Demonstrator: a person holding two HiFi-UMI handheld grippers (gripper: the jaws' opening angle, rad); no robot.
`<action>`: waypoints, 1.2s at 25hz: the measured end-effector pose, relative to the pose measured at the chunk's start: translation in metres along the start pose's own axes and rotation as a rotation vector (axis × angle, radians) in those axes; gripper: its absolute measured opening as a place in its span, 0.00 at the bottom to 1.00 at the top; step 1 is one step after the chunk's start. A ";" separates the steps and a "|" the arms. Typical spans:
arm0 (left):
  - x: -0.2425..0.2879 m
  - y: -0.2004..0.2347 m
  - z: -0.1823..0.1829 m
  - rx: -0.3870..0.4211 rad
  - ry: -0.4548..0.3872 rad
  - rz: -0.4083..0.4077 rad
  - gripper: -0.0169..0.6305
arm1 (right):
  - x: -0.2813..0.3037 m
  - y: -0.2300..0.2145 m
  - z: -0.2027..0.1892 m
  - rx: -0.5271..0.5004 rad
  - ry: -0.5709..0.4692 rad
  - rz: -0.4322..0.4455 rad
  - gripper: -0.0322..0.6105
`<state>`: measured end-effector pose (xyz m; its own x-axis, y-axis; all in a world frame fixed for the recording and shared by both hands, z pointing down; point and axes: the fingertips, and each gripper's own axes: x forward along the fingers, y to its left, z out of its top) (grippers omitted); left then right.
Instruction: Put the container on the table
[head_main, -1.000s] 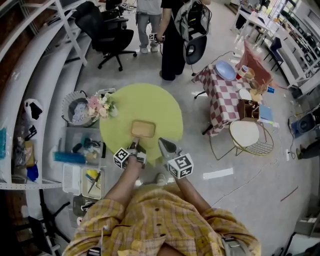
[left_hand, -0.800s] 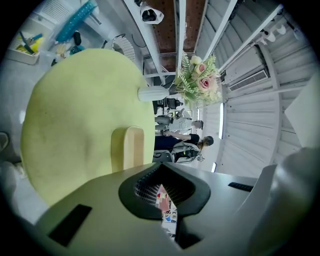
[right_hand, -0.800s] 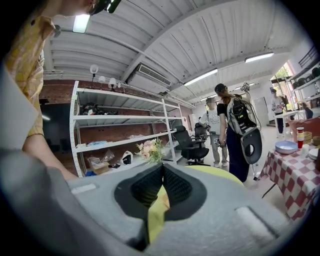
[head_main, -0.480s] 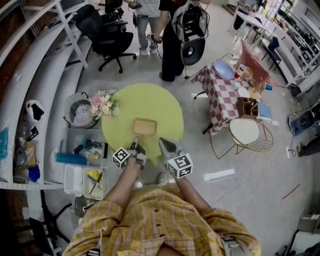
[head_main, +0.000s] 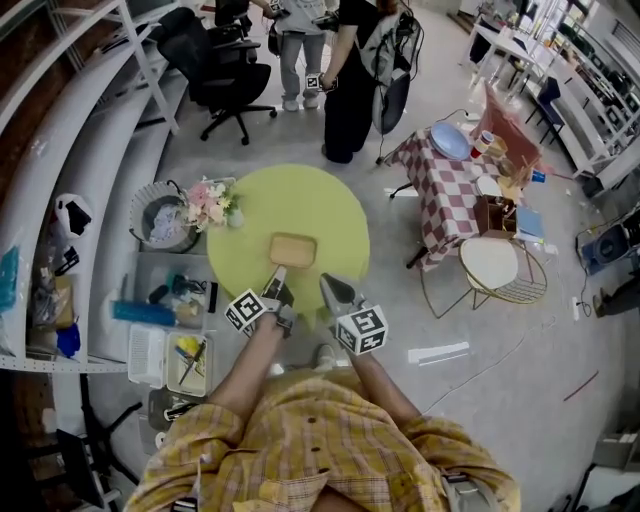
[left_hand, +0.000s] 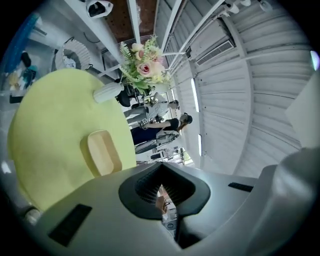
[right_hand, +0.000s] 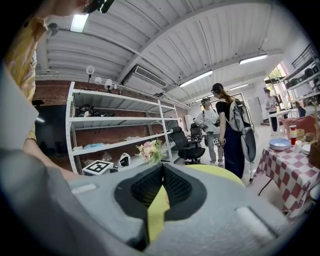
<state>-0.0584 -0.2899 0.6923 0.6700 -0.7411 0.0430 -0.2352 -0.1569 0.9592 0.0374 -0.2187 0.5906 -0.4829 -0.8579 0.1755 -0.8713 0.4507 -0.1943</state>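
Shallow tan rectangular container sits flat on the round yellow-green table. Left claw and right claw are both pinched narrow and empty. Best to retreat without nudging it.

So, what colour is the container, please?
The container is pale tan, clearest in the left gripper view.

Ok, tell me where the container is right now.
Head view: the container sits on the green table, towards its near edge, just ahead of the left gripper, flowers to its left.
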 end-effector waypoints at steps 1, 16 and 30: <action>0.000 -0.006 0.001 0.026 0.005 -0.008 0.03 | 0.000 0.001 0.001 0.006 -0.004 0.000 0.05; -0.007 -0.061 -0.002 0.385 0.072 -0.078 0.03 | -0.001 0.000 0.006 0.031 -0.019 0.011 0.05; -0.015 -0.073 -0.018 0.660 0.130 -0.071 0.03 | -0.003 -0.001 0.003 0.035 -0.018 0.019 0.05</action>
<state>-0.0384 -0.2557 0.6272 0.7694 -0.6360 0.0590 -0.5403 -0.5987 0.5913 0.0403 -0.2171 0.5875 -0.4978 -0.8535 0.1543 -0.8580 0.4586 -0.2312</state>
